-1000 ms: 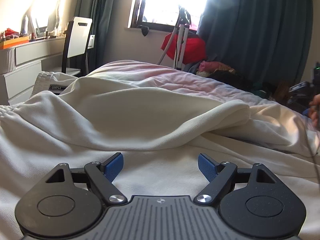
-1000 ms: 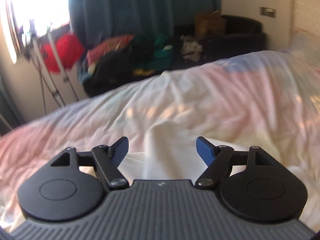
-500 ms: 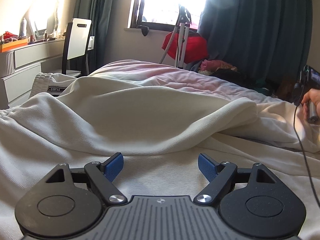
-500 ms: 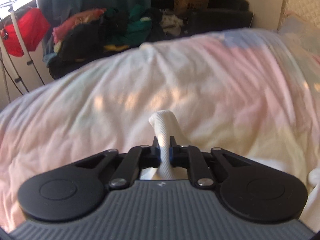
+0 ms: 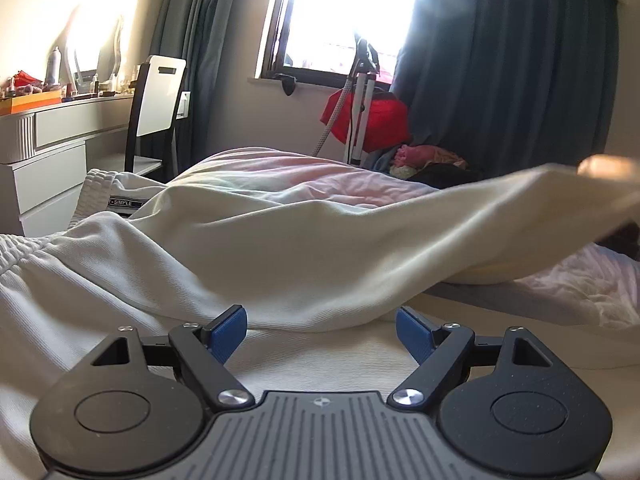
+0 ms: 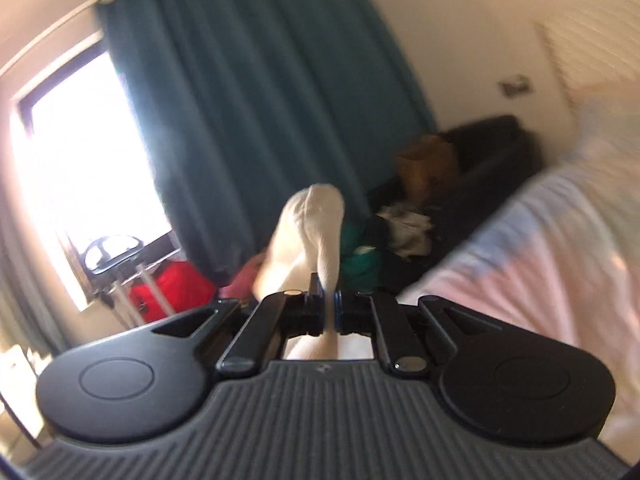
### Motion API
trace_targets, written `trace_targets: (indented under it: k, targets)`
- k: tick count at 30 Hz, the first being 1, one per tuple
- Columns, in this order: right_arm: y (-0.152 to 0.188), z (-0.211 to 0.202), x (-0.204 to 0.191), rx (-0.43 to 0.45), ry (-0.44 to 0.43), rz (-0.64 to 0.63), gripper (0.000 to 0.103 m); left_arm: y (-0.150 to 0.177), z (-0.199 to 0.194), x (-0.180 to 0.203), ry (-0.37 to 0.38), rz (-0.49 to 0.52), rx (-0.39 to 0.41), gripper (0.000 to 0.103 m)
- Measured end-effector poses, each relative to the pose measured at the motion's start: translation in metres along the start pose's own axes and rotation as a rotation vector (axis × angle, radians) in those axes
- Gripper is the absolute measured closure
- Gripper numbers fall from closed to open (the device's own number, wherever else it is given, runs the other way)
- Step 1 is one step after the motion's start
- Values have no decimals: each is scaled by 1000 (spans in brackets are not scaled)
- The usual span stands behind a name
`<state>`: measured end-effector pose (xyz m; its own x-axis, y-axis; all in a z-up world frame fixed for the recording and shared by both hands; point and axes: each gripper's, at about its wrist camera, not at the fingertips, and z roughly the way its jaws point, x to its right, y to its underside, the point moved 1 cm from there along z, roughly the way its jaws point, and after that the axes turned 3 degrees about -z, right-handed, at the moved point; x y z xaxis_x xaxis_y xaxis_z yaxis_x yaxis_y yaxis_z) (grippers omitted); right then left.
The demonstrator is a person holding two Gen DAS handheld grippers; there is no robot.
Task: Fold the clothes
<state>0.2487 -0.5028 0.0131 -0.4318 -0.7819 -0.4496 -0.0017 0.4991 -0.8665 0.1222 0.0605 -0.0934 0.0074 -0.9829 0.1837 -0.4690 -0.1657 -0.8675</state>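
Right gripper [image 6: 327, 307] pinches a fold of the white garment [image 5: 280, 248] and holds it up above the bed [image 5: 304, 178]; left gripper [image 5: 320, 330] is open over the cloth.

The right jaws are closed tight on a thin ridge of the white fabric, which stands up between the pads and bends over in front of the teal curtain [image 6: 256, 92]. In the left wrist view the same garment lies spread on the bed, and its far right part is raised off the pink sheet and looks blurred. The left jaws stand wide apart, with nothing between the blue pads [image 5: 228, 328]; the cloth lies flat just below them. A second white garment with a label [image 5: 120, 202] lies at the left edge of the bed, near the chair [image 5: 160, 100].
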Motion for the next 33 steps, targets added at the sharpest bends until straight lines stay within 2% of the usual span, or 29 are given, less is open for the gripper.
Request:
trace_targets:
  k: [4, 7, 10, 14, 15, 16, 18, 19, 21, 23, 25, 26, 27, 28, 31, 33]
  targets:
    - [68, -9, 101, -190, 179, 157, 94, 4, -8, 6, 5, 18, 7, 20]
    - [115, -21, 159, -271, 215, 306, 92, 9, -11, 10, -5, 50, 18, 19]
    - [126, -20, 177, -306, 198, 358, 92, 12, -5, 18, -18, 107, 17, 20]
    - [121, -19, 176, -275, 149, 331, 91, 11, 10, 35, 8, 236, 30, 20]
    - [123, -18, 177, -274, 144, 331, 84, 10, 14, 41, 15, 270, 33, 21]
    - [126, -17, 180, -281, 134, 349, 68, 7, 20, 47, 27, 303, 34, 22]
    - [131, -15, 186, -284, 106, 399, 46, 3, 32, 60, 52, 370, 35, 23]
    - [130, -15, 189, -272, 87, 429, 41, 3, 38, 65, 64, 401, 33, 23]
    - [128, -12, 194, -248, 63, 473, 40, 3, 51, 75, 88, 461, 26, 25]
    - [128, -7, 196, -227, 73, 489, 40, 5, 65, 81, 116, 491, -11, 29]
    - [128, 1, 195, -212, 92, 491, 42, 6, 80, 84, 120, 494, -50, 38]
    - [128, 6, 191, -222, 99, 462, 56, 6, 88, 83, 118, 476, -71, 42]
    - [129, 11, 187, -237, 108, 424, 85, 7, 95, 82, 121, 468, -81, 56]
    - [130, 16, 182, -252, 116, 385, 92, 7, 101, 81, 124, 460, -91, 73]
    - [125, 19, 177, -216, 140, 337, 94, 1, 104, 72, 135, 442, -77, 93]
    - [115, 15, 179, -158, 152, 337, 94, -6, 95, 62, 158, 392, -59, 97]
